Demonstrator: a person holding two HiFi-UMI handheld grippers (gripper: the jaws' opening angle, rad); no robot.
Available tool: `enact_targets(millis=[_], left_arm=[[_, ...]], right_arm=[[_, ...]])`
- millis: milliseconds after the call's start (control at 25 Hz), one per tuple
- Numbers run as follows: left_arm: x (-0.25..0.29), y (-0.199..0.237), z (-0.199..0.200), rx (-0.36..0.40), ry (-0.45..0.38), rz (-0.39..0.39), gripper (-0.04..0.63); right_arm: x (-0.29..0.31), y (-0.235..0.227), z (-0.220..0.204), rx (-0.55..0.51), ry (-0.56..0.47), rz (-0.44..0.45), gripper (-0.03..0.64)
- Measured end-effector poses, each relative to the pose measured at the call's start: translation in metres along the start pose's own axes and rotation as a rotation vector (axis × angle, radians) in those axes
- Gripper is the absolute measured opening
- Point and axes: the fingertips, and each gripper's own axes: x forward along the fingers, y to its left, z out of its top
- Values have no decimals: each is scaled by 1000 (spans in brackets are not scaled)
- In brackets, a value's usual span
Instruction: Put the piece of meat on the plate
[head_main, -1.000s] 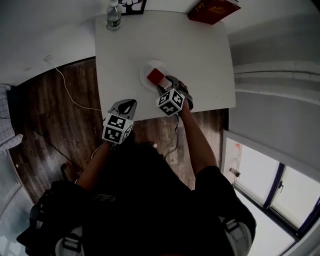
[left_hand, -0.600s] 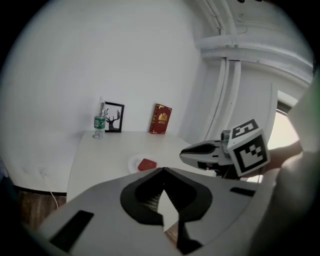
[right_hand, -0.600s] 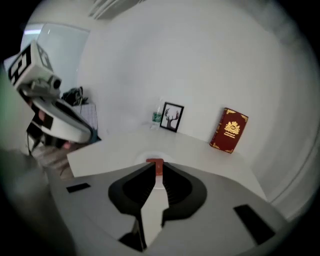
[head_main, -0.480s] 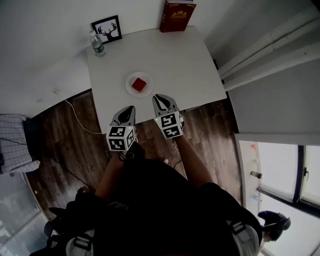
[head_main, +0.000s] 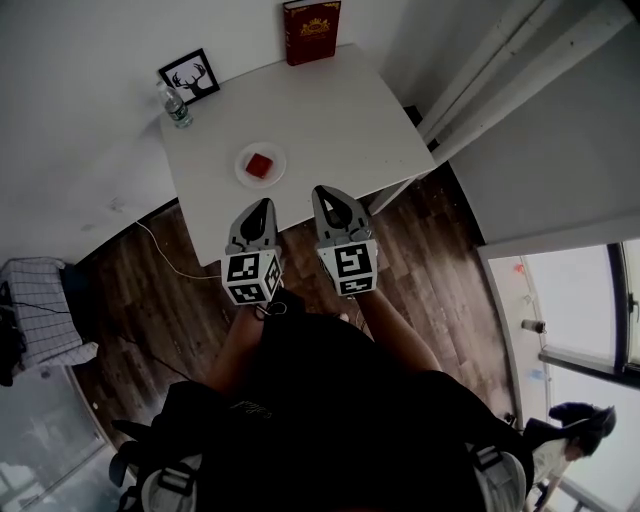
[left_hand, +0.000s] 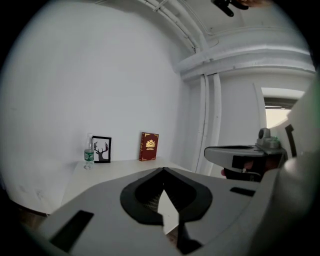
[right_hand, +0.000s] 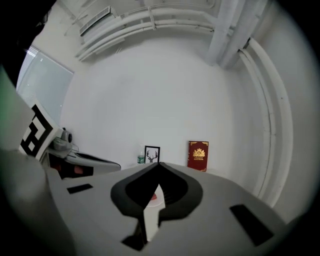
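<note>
Meat (head_main: 260, 165) sits square in the middle of the plate (head_main: 243, 170), which stands on the desk (head_main: 330, 110) ahead of and below both claws, so by my read the placement is done. Left claw (head_main: 258, 205) is empty, its jaws meeting at the tips with nothing between them. It has no role here and just hangs beside its partner, tips aimed almost straight at the plate. Right claw (head_main: 325, 192) is narrow too. Its jaws have just been closing and nothing is between them, which fits a release already made, with the jaws parked closed. From the right claw the plate lies ahead and off to its left, and a sliver of red shows low through the gap behind its tips in the right gripper view. Both claws point roughly level at the far wall, raised clear of the desk, so neither can knock the plate. Beyond the left claw, at the desk's far edge, stand a bottle (head_main: 176, 108) and a framed picture (head_main: 190, 75). A red book (head_main: 311, 32) stands upright against the wall beyond the right claw. All three are well apart from the plate and play no part here. Meat lies flat and inside the rim, so it is unlikely to slide off.
</note>
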Motion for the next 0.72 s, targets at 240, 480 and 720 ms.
enact_targets(millis=[240,480,720], left_arm=[[-12,-16,-2,5,0,-6,2],[-14,-15,1,14,11,-20,2],[-16,-4,17,25,2,-19,2]], right_arm=[[-13,20,6,-35,-57,79,21],[-2,29,17,-48,-75,106,21],[10,35,35,-79,-101,126,21]])
